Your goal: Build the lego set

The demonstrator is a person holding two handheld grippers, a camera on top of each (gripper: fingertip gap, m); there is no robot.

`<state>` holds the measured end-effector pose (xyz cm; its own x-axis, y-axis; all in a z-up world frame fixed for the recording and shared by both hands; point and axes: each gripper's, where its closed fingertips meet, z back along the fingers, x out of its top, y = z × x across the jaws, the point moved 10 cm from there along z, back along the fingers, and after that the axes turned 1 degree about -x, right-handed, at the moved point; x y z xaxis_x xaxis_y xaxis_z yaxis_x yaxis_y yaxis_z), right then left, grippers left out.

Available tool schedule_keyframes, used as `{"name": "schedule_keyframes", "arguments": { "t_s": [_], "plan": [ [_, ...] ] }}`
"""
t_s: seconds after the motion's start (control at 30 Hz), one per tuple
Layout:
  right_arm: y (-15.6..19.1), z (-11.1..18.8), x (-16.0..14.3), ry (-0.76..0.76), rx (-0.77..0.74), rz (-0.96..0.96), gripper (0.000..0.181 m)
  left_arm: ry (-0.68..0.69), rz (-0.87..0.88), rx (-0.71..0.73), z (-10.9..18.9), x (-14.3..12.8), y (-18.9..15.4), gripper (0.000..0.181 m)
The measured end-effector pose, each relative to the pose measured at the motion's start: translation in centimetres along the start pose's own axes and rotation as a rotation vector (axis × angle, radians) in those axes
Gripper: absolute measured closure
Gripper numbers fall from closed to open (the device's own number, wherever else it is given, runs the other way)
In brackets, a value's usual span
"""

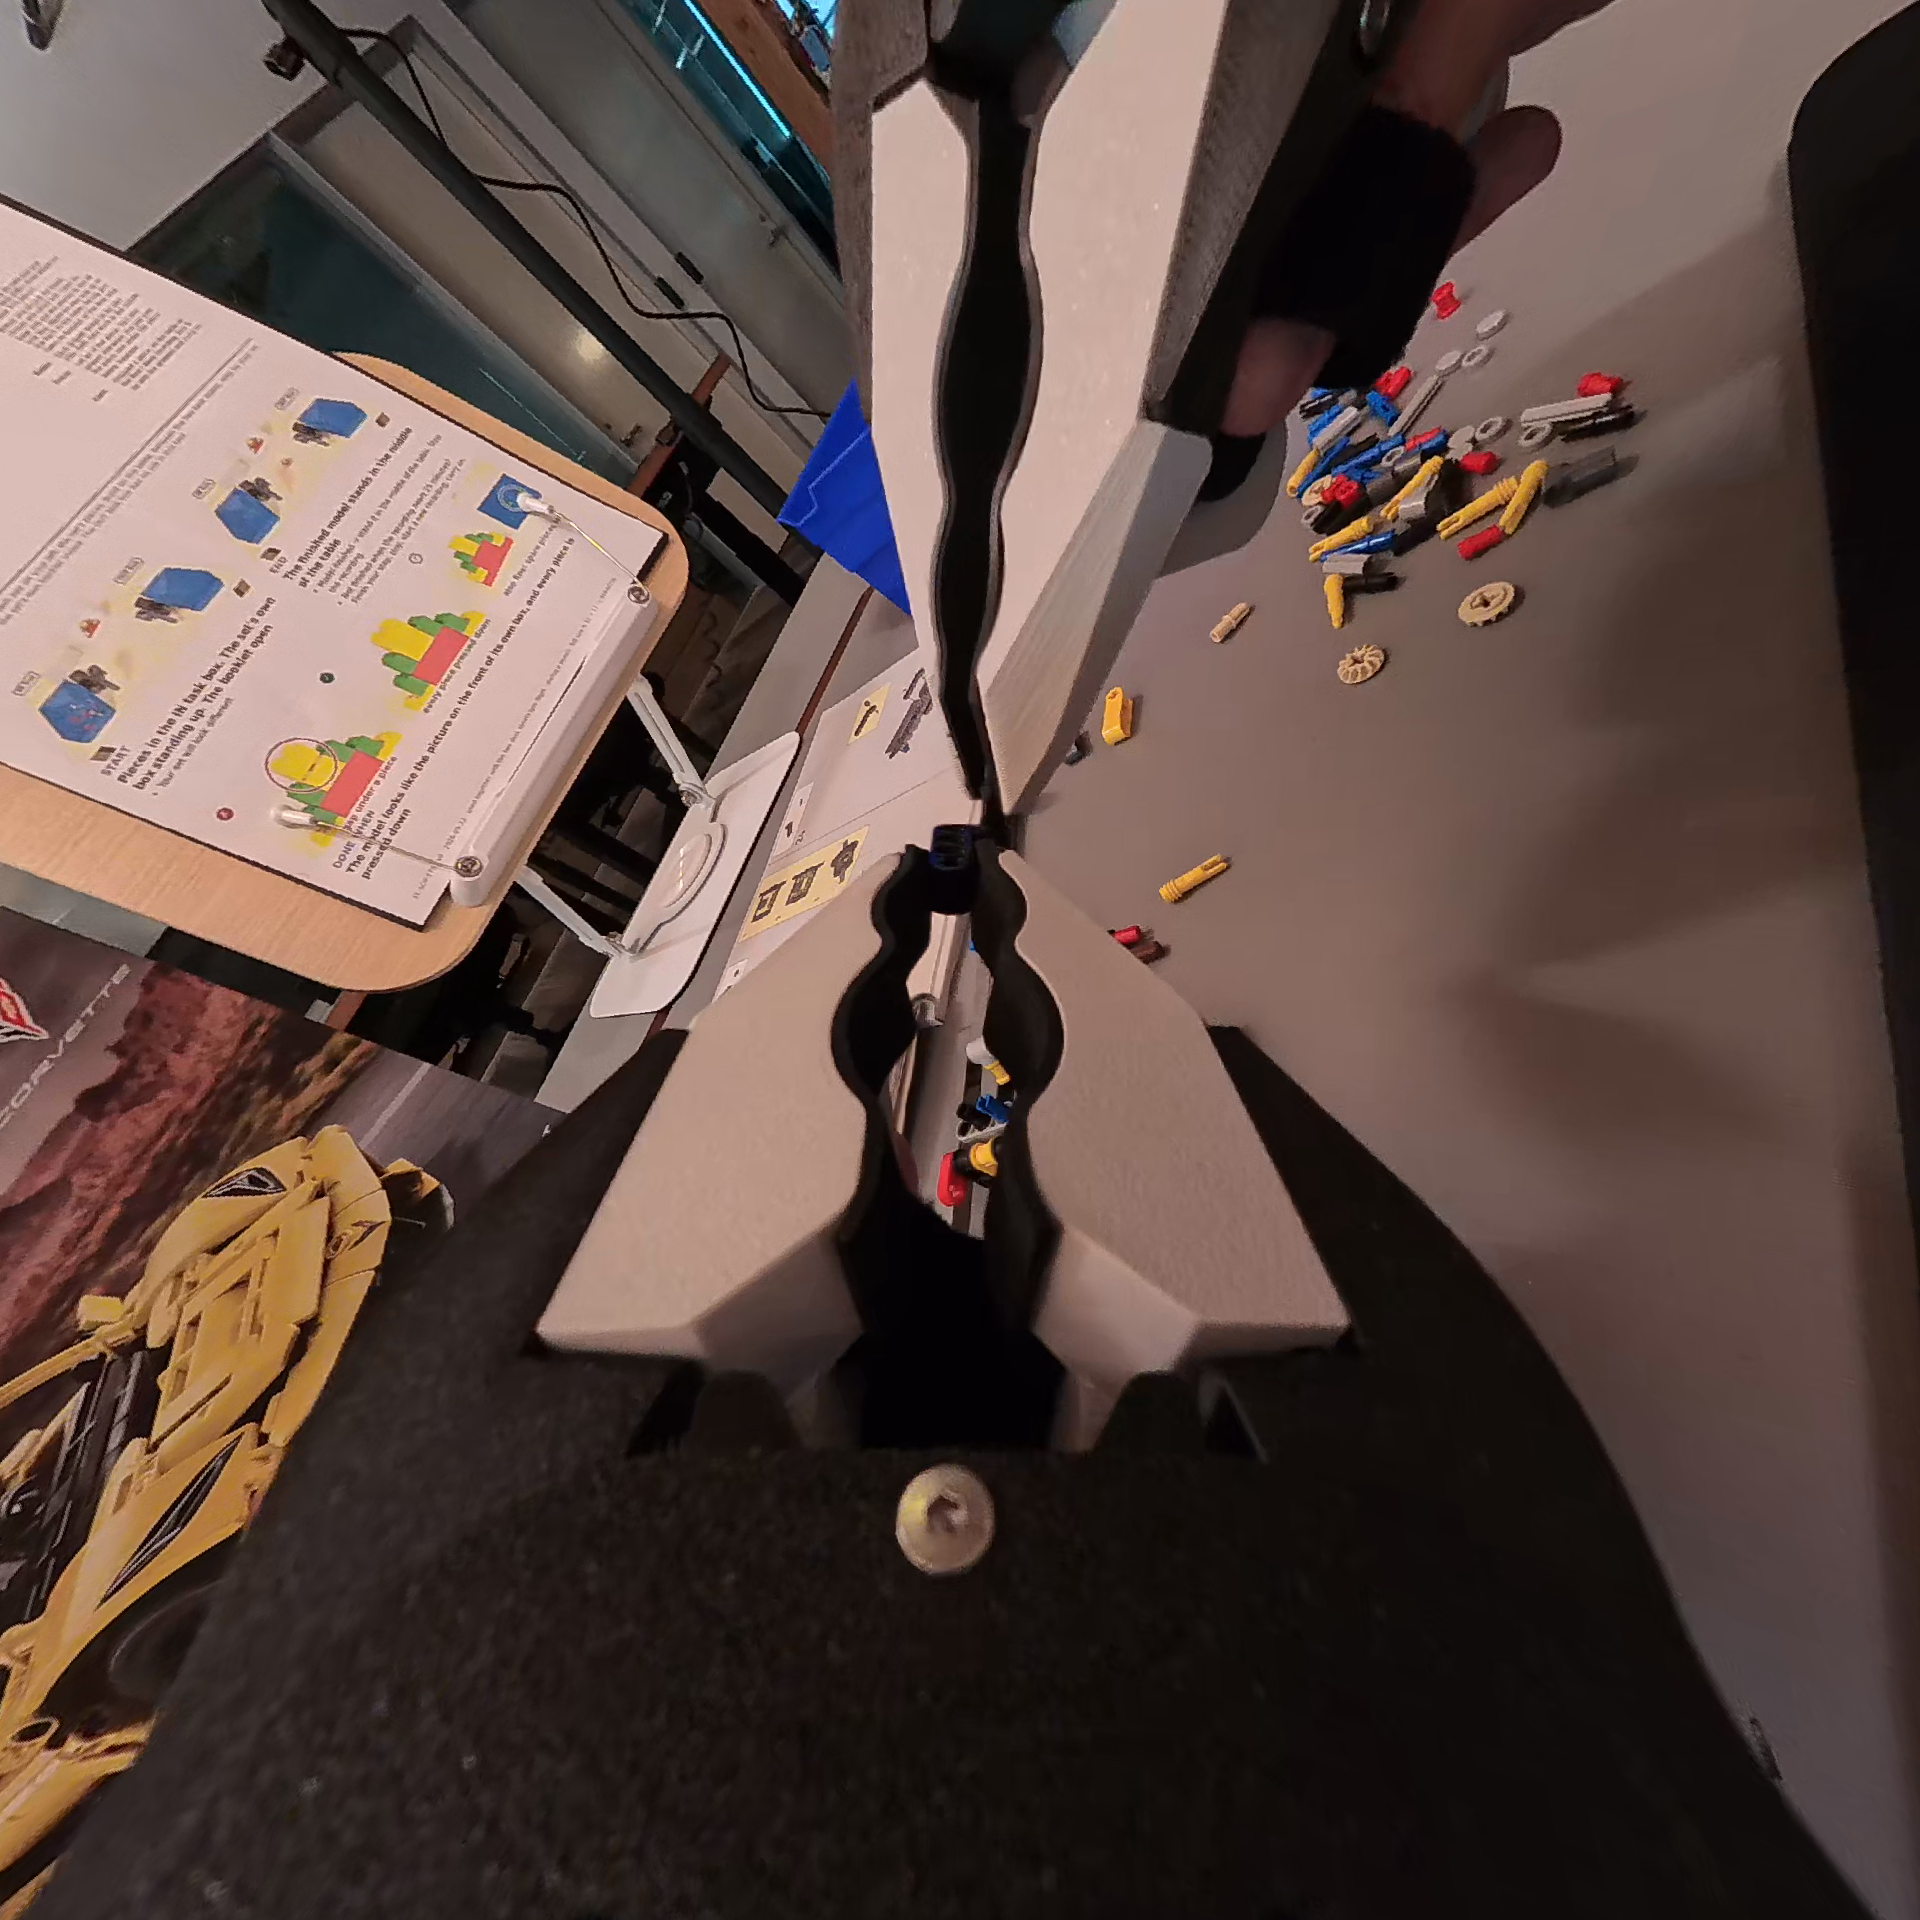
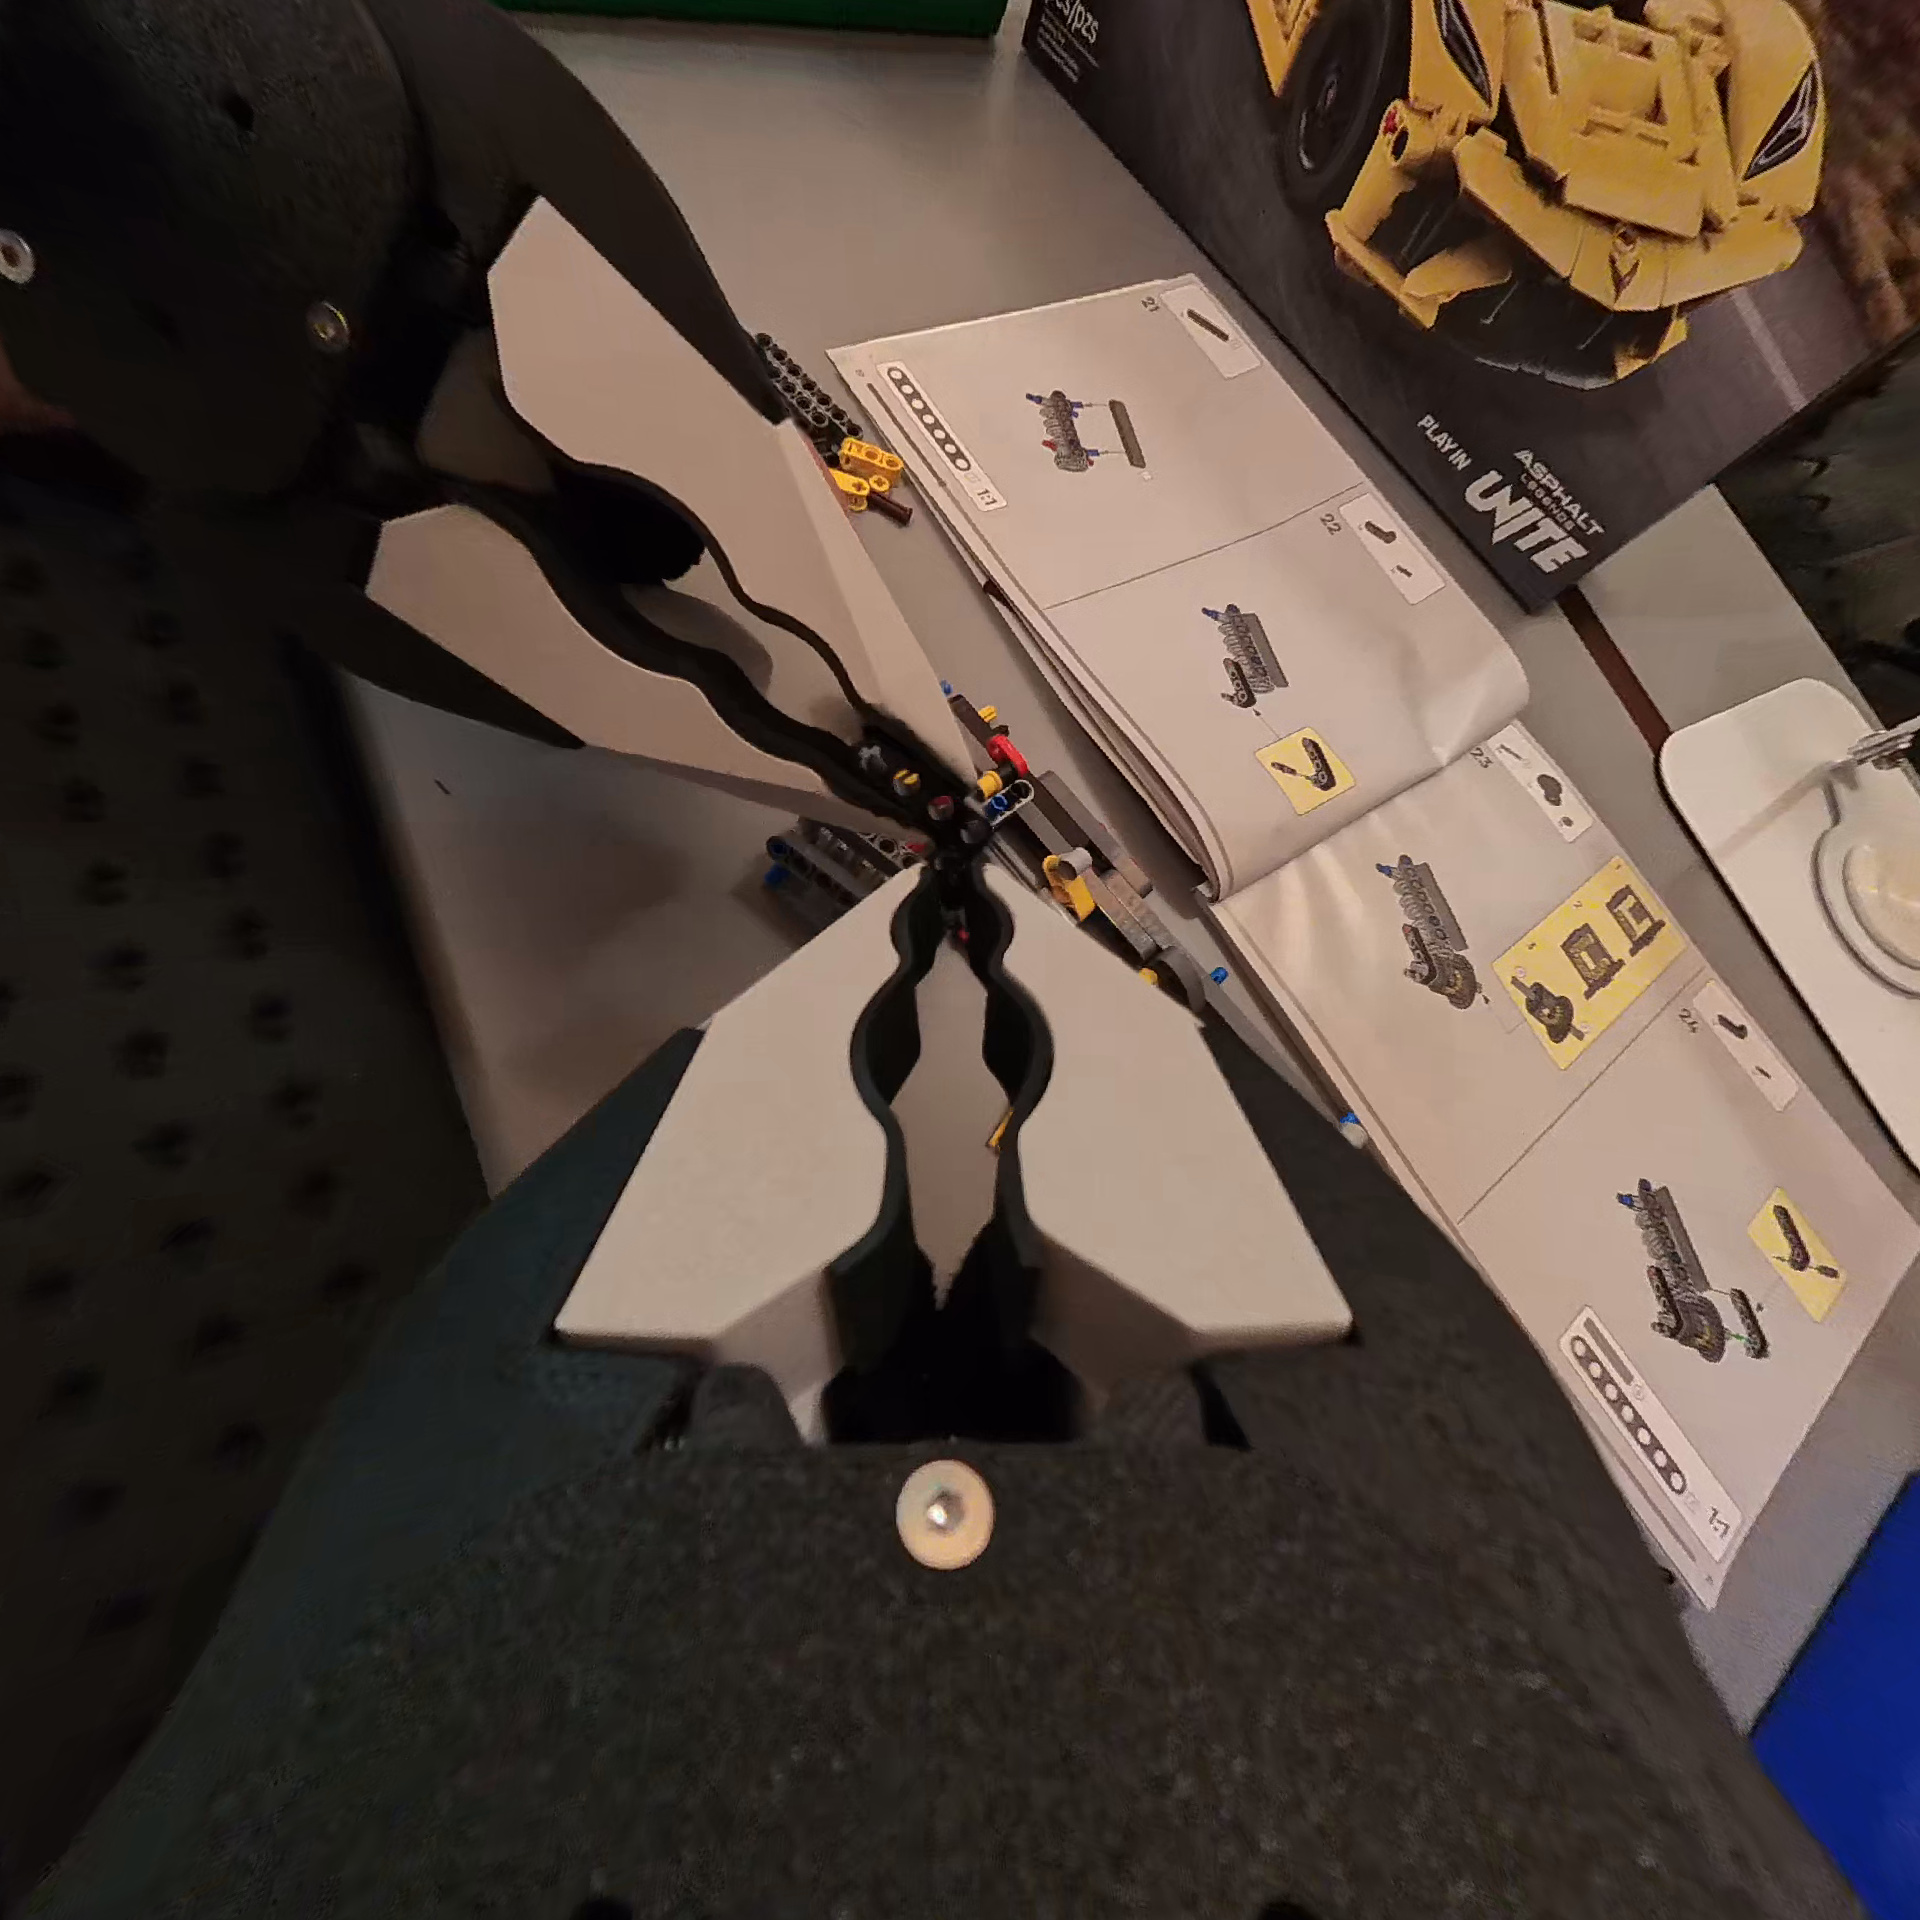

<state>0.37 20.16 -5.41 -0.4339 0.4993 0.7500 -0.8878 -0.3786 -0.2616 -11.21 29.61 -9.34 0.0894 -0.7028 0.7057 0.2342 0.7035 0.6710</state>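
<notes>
The left gripper (image 1: 954,854) has its jaws nearly closed, the tips pinching a small dark piece with blue on it (image 1: 951,847). The right gripper (image 2: 951,883) meets it tip to tip, jaws drawn in to a narrow gap around a slim dark pin (image 2: 953,902) at the very tips; whether that pin is joined to the piece in the other gripper cannot be told. Both pairs of tips come together just above the grey table (image 1: 1558,1039), close beside the open instruction booklet (image 2: 1351,727), which serves as the landmark here. Right against the booklet's near edge lies the partly built model (image 2: 1081,862), a long dark grey beam assembly with yellow, red and blue bits on it. A second small grey assembly with blue pins (image 2: 831,852) sits just on the far side of the model from the booklet. Near the booklet's top corner lie a black beam with holes (image 2: 805,390) and a yellow connector (image 2: 868,462). Behind the booklet stands the set's box (image 2: 1507,260) showing a yellow car. Well away from the booklet, across the table, a heap of loose pieces (image 1: 1434,468) in blue, yellow, red and grey is scattered, with a few single yellow pins (image 1: 1193,878) between heap and grippers. A printed sheet on a wooden stand (image 1: 291,623) rises beyond the booklet.
</notes>
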Motion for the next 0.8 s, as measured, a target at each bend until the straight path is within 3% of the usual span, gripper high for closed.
{"name": "schedule_keyframes", "arguments": {
  "t_s": [0.33,0.53,0.8],
  "plan": [
    [0.1,0.2,0.1,-0.031,0.009,0.047,0.177,-0.032,0.057,-0.018,0.2,0.2,0.3,0.175],
    [-0.9,1.2,-1.1,-0.294,0.146,-0.254,0.177,-0.151,0.235,-0.057,0.8,0.5,1.3,0.175],
    [-0.6,0.9,-2.0,-0.333,0.168,-0.338,0.177,-0.153,0.246,-0.069,0.7,0.5,1.1,0.175]
  ]
}}
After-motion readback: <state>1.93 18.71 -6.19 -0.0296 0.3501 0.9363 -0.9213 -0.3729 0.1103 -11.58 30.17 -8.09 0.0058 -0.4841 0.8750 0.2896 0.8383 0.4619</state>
